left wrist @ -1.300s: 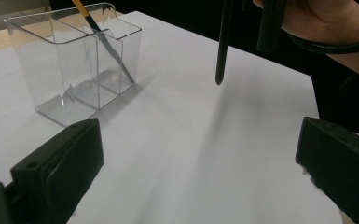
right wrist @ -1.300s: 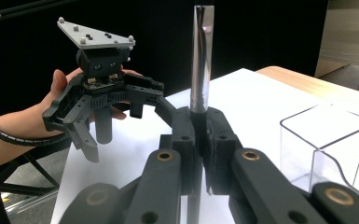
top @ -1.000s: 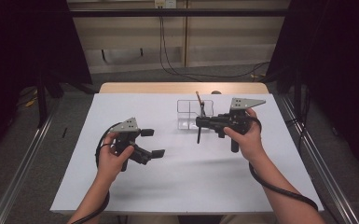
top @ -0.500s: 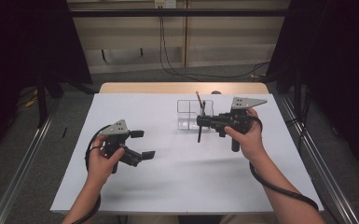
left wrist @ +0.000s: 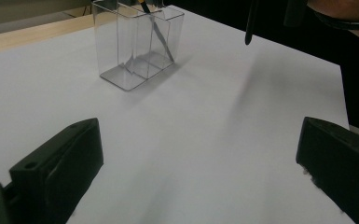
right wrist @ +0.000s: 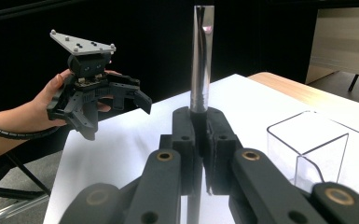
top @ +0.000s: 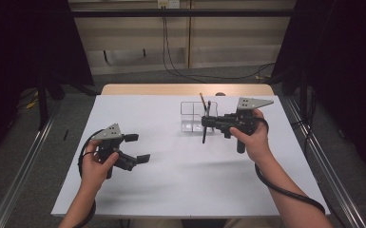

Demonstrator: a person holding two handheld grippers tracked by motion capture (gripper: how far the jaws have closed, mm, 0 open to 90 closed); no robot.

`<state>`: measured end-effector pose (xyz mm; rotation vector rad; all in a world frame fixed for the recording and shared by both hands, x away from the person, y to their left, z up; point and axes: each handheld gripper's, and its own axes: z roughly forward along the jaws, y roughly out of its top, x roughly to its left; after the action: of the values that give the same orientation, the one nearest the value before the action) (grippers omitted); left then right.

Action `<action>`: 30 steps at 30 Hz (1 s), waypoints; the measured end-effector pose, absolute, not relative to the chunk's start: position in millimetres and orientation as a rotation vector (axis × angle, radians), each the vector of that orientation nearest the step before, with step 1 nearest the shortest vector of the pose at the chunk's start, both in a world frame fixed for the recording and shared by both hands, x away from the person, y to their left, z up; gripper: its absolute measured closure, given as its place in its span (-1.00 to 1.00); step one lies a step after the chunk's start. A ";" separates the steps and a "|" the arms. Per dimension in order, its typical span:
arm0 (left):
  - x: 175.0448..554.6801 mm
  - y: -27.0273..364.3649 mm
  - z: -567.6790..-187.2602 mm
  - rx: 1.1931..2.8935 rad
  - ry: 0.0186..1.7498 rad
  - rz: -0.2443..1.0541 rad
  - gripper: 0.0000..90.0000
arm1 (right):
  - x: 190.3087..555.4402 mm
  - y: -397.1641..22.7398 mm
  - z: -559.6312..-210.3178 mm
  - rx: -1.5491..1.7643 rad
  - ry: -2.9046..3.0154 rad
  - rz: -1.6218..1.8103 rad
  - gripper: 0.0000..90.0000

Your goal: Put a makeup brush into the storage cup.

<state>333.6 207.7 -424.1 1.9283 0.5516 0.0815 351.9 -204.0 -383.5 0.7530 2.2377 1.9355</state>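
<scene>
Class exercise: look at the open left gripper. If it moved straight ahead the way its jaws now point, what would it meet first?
The left gripper points across bare white table toward the clear plastic divided holder. That holder sits left of centre, so it could pass just beside it; depth is hard to judge.

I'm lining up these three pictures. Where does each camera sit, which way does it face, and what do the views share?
High view: above the near side, facing forward and down on the table; both forearms, left tool open.
Left gripper view: rides the left tool, low over the table, facing the clear box; own jaws spread.
Right gripper view: rides the right tool, shut on a pen, facing the left hand.
Shared: the box.
</scene>
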 end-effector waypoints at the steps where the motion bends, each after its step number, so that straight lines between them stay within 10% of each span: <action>1: 333.4 208.6 -424.6 1.921 0.555 0.080 -0.99 | 352.0 -204.1 -383.4 0.752 2.238 1.936 0.89; 30: 322.0 248.0 -424.1 1.880 0.615 0.150 -0.99 | 355.7 -204.4 -384.4 0.752 2.231 1.930 0.89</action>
<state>322.0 248.0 -424.1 1.8797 0.6150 0.1497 355.7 -204.4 -384.4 0.7521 2.2310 1.9295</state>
